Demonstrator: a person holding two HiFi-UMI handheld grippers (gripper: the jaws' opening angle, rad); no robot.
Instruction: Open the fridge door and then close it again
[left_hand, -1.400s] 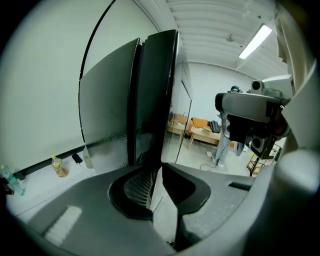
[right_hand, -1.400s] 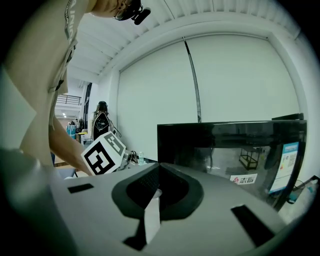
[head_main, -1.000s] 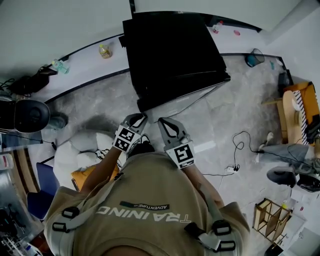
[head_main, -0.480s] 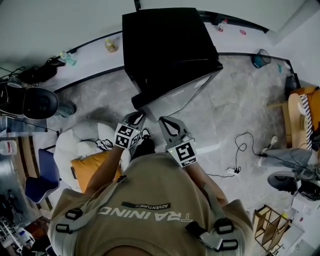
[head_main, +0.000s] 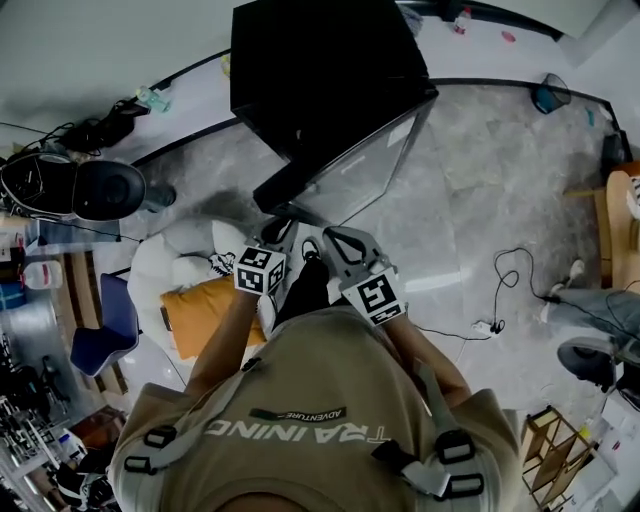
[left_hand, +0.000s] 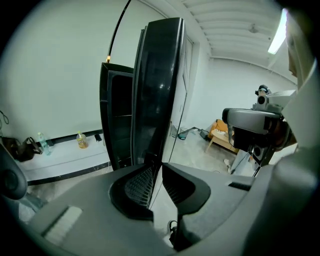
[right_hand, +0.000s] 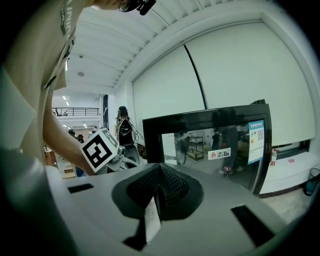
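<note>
The tall black fridge (head_main: 320, 70) stands at the top of the head view, and its glass door (head_main: 365, 165) is swung out at an angle from the body. My left gripper (head_main: 278, 228) is at the door's free edge. In the left gripper view its jaws (left_hand: 156, 172) are shut on that edge, with the door (left_hand: 157, 90) rising edge-on and the fridge body (left_hand: 117, 115) behind it. My right gripper (head_main: 337, 240) hangs just right of the left one, shut with nothing in it. In the right gripper view it (right_hand: 160, 187) faces the door's glass front (right_hand: 210, 145).
A white beanbag with an orange cushion (head_main: 200, 310) lies on the floor at my left. A black round device (head_main: 100, 188) stands further left. A cable and power strip (head_main: 490, 325) lie on the floor at the right, near a wooden table (head_main: 620, 210). A bottle (left_hand: 81, 140) stands on the wall ledge.
The door's free edge has swung further out from the fridge body with my left gripper on it. Both grippers and the person have shifted back and left; the right gripper stays shut.
</note>
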